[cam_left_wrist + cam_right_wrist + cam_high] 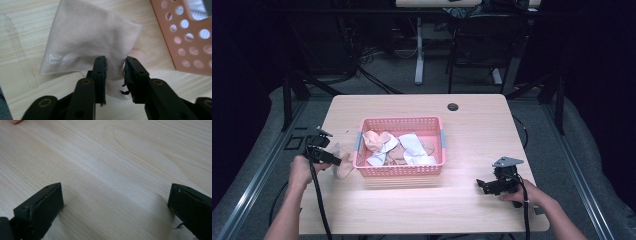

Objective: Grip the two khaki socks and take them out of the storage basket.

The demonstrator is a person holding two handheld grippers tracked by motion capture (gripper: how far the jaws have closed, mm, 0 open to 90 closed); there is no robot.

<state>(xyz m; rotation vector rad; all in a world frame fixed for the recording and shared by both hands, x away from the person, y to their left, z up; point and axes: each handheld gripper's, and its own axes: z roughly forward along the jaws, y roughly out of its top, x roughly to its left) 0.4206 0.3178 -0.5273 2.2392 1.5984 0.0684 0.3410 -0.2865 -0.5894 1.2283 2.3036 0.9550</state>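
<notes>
left gripper pinching a beige cloth just left of the pink basket.
cloth sits on the table between its nearly closed jaws, basket to its right; right gripper spread wide, empty, well apart. count: one basket, one cloth outside, several crumpled cloths inside, number unclear.

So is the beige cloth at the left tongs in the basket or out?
Out: the beige cloth hangs pinched in the left tongs over bare table, beside the pink basket.
</notes>
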